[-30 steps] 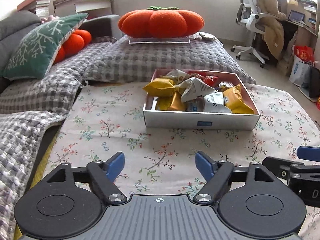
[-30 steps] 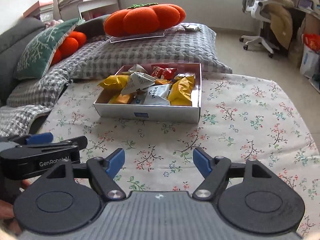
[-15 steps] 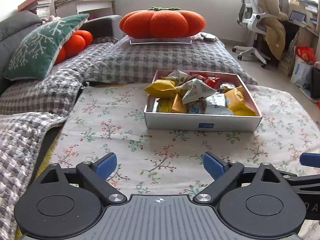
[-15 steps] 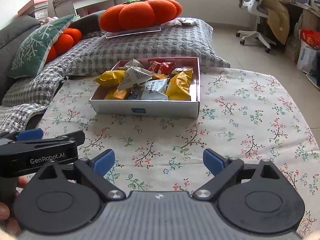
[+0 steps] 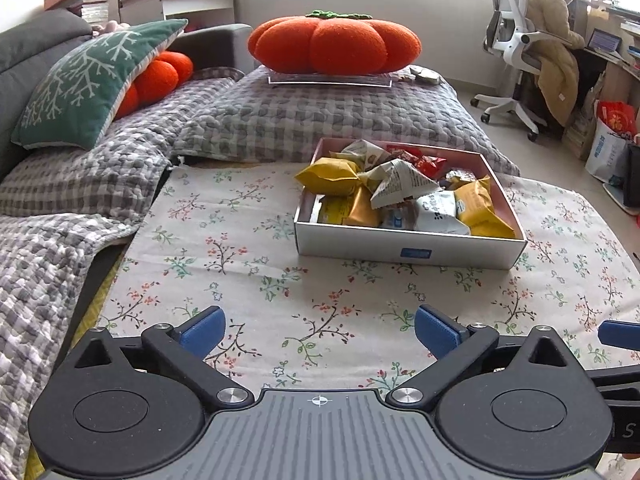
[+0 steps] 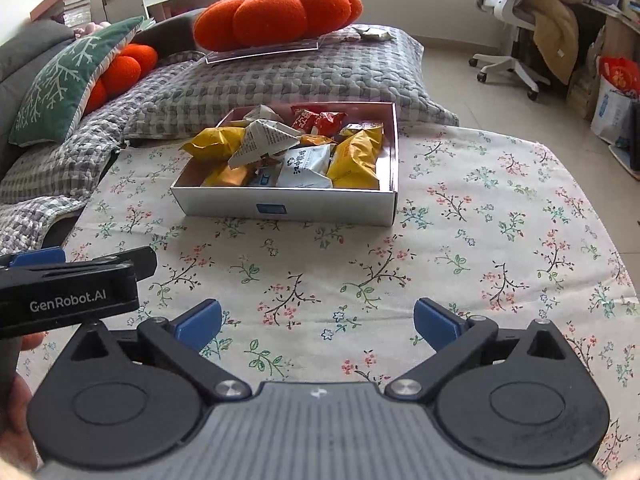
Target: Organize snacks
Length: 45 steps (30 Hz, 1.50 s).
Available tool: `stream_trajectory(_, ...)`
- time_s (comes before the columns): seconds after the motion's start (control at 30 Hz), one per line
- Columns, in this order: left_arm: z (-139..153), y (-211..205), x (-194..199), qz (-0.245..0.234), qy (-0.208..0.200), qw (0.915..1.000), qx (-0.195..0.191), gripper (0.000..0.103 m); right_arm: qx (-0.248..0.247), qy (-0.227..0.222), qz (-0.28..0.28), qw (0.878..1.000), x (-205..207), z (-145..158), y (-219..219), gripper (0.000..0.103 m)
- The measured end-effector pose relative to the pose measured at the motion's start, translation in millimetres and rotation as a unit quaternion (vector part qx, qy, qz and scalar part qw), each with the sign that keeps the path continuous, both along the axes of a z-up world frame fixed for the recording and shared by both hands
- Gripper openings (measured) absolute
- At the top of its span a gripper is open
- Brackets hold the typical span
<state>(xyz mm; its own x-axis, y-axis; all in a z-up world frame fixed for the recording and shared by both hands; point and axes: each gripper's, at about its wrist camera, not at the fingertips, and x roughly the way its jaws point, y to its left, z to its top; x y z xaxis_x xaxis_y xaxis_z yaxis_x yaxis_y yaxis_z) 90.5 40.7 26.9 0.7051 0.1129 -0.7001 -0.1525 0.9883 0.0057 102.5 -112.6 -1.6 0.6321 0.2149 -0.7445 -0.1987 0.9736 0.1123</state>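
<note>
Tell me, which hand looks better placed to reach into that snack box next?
Probably left. The snack box lies nearly straight ahead of the left tool; from the right tool it sits off to the left. Both are opening, empty.

Bright daylight from upper right — sharp, soft shadows, fisheye-bent edges.

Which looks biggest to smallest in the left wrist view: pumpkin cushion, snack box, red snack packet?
1. Snack box, nearer the camera, so its lead over the cushion is unsure.
2. Pumpkin cushion, farther back.
3. Red snack packet, clearly smallest.
</note>
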Motion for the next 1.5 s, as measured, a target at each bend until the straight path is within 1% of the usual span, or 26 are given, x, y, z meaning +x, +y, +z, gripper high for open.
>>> stream_trajectory(0.17, -0.4, -0.4, 0.3, -0.002, 0.002, 1.0, -0.003, 0.103, 0.001, 0.001, 0.0, 1.0, 1.5, 0.3, -0.7, 0.102)
stream_trajectory(0.4, -2.3, -7.6, -0.1, -0.028, 0.006, 0.9996, -0.001, 0.103, -0.003, 0.013, 0.019, 1.0, 1.0, -3.0, 7.1, 0.102)
stream_trajectory(0.63, -3.4, -3.6, 0.2, -0.019, 0.011, 0.9997, -0.013, 0.103, -0.005, 0.01, 0.011, 1.0, 1.7, -2.4, 5.2, 0.102)
stream_trajectory(1.1, -6.3, -3.0, 1.5, -0.02, 0.019, 0.9994, -0.021, 0.103, -0.023, 0.004, 0.009, 1.0, 1.5, -3.0, 6.4, 0.102)
stream_trajectory(1.5, -5.0, -4.9, -0.2, -0.021, 0.011, 0.9997, -0.01, 0.103, -0.025, 0.003, 0.008, 1.0, 1.2, -3.0, 6.9, 0.102)
